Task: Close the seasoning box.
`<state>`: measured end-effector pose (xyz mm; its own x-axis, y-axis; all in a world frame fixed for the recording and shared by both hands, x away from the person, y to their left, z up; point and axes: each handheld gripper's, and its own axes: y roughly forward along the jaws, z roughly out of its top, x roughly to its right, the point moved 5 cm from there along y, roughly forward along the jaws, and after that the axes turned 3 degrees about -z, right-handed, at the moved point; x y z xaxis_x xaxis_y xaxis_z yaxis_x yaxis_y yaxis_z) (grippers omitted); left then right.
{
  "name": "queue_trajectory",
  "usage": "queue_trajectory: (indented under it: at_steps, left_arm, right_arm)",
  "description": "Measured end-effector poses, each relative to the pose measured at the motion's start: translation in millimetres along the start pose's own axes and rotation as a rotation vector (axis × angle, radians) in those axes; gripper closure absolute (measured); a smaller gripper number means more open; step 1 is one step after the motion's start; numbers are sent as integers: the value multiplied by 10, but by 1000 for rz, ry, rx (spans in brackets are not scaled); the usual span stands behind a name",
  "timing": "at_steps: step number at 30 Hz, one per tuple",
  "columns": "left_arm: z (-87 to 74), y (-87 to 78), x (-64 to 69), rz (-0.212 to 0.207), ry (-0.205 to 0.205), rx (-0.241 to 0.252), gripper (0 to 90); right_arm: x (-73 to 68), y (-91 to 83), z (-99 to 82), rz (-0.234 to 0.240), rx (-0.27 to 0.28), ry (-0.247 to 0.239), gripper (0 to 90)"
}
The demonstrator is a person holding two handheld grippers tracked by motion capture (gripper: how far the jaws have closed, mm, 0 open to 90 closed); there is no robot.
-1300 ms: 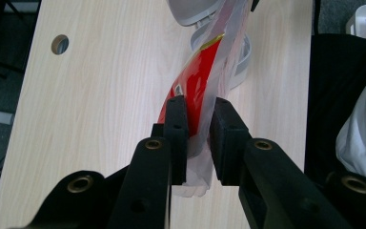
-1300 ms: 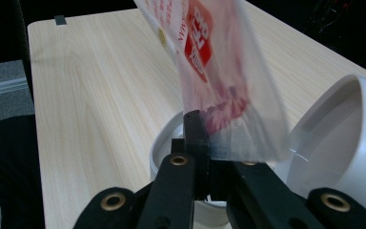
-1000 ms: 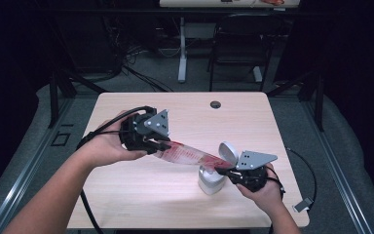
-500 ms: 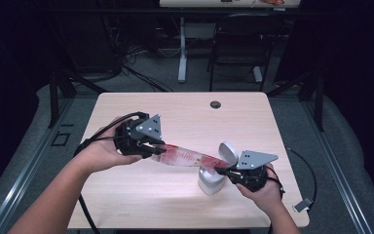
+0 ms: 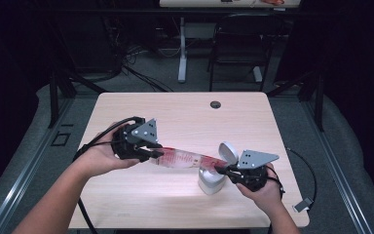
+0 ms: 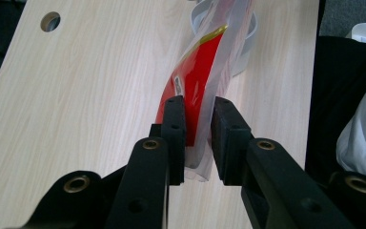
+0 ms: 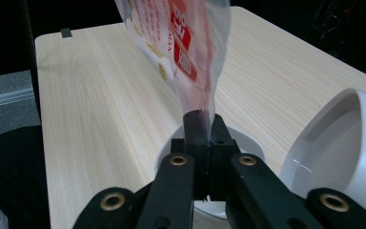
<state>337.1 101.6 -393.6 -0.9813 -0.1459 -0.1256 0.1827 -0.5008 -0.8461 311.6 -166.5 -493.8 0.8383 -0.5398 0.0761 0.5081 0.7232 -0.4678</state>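
So, left side first: the person's left hand (image 5: 100,157) holds the left gripper (image 5: 157,154) above the table (image 5: 175,112), toward its left half, with a black cable looping off the back of it. Its jaws are clamped on one end of a plastic wrapper (image 5: 185,159); in the left gripper view the left gripper (image 6: 198,138) pinches the clear sealed edge of the wrapper (image 6: 195,81), the red printed part running away from the jaws, with a thin gap between the pads where the film sits.

Moving right, the wrapper stretches between the two tools, slanting slightly down toward the right, lifted off the wood. It is clear plastic with red and white print; the text is too small to read.

Next, a small white bin (image 5: 210,181) stands on the table near the front right, its rounded lid (image 5: 228,152) flipped up and open. The wrapper's right end sits just over the bin's mouth.

Right side: the right hand (image 5: 265,190) holds the right gripper (image 5: 221,170) beside the bin, jaws closed tight on the wrapper's other end. In the right gripper view the right gripper (image 7: 204,129) pinches the wrapper (image 7: 190,52) directly above the bin's (image 7: 164,160) round opening, with the lid (image 7: 343,143) standing up to the right.

Far back, a small round hole (image 5: 215,104) marks the tabletop.
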Motion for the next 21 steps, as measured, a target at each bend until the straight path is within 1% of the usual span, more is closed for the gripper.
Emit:
queue_trajectory:
  at_steps: [6, 10, 11, 13, 16, 19, 20, 21]
  left_arm:
    - [-74, 30, 2, -7, -14, 17, 769]
    - [-130, 50, 5, 0, -28, 36, 769]
    - [-142, 48, 6, -6, -28, 35, 769]
    - [-164, 57, 13, 1, -32, 43, 769]
    - [-197, 70, 25, -3, -33, 49, 768]
    - [-230, 90, 29, 1, -42, 66, 768]
    - [-242, 93, 31, -5, -44, 67, 769]
    - [-251, 103, 34, 5, -50, 81, 769]
  right_arm:
    - [0, -3, 8, 0, 3, -1, 900]
    - [-8, -1, 19, 5, 10, 1, 900]
    - [-10, 0, 22, 6, 11, 0, 900]
    - [-13, -1, 29, 3, 13, -1, 900]
    - [-14, -1, 37, 5, 14, -1, 900]
    - [-7, -3, 42, 4, 16, -1, 900]
    - [-7, -3, 44, 3, 17, -1, 900]
    - [-7, -5, 46, 3, 19, -2, 900]
